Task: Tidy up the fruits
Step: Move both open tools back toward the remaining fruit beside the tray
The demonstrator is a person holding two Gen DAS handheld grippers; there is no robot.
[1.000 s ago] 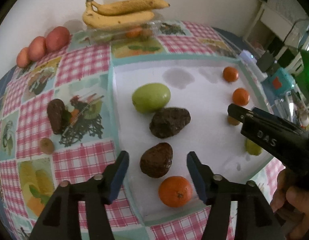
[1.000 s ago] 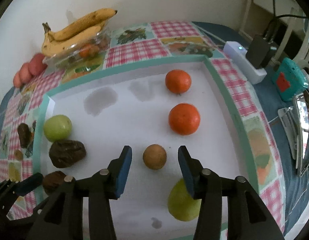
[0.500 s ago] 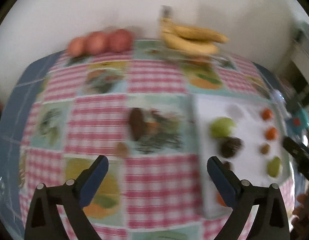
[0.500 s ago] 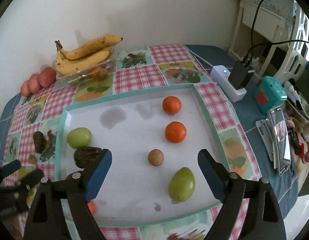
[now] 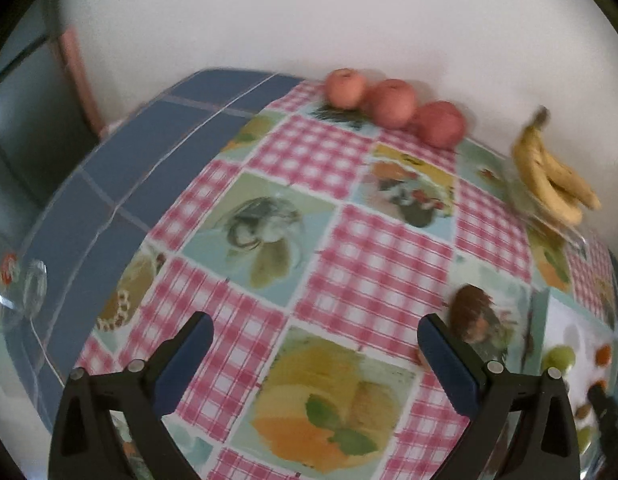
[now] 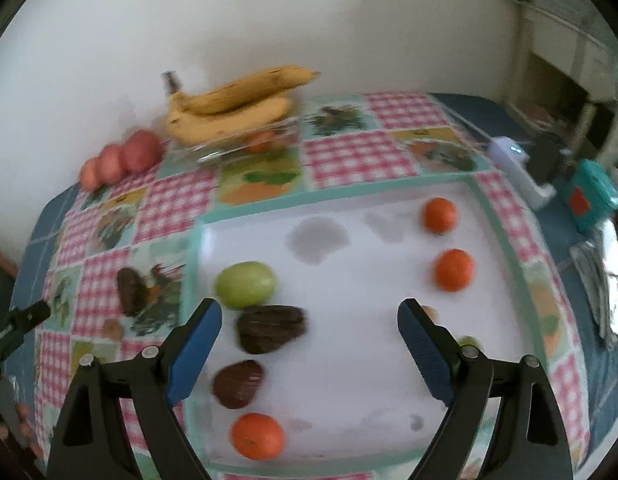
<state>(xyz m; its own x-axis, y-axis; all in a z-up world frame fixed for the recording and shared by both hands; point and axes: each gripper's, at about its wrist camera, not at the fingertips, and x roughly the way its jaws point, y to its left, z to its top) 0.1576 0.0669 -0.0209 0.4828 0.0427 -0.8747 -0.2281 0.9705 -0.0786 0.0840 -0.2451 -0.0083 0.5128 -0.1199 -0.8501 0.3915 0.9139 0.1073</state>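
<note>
Left wrist view: the left gripper [image 5: 315,354] hangs over the checked tablecloth [image 5: 373,256] with its jaws spread wide, having just been opening, and only cloth shows between them. Three reddish apples [image 5: 391,102] sit in a touching row at 12 o'clock by the wall. A bunch of bananas [image 5: 551,178] lies at 2 o'clock. A dark brown fruit [image 5: 471,312] lies on the cloth at 3 o'clock, just beyond the right fingertip. The white mat [image 5: 577,340] shows at the right edge, blurred, with a green fruit [image 5: 557,358] on it.

Right wrist view: the right gripper [image 6: 309,338] is over the white mat [image 6: 361,360], jaws wide and gripping nothing; they too have just been opening. Between the fingers lie two dark avocados [image 6: 271,328], close together, and an orange [image 6: 257,436] at 6 o'clock. A green fruit [image 6: 245,284] touches the upper avocado at 11 o'clock. Two more oranges [image 6: 453,270] stand at 2 o'clock, apart from each other. A small brown fruit and another green one are mostly hidden behind the right finger. Bananas [image 6: 233,110] rest on a clear dish at 12 o'clock, apples [image 6: 121,158] at 10 o'clock. Off the mat at 9 o'clock lies another dark fruit [image 6: 129,290].
</note>
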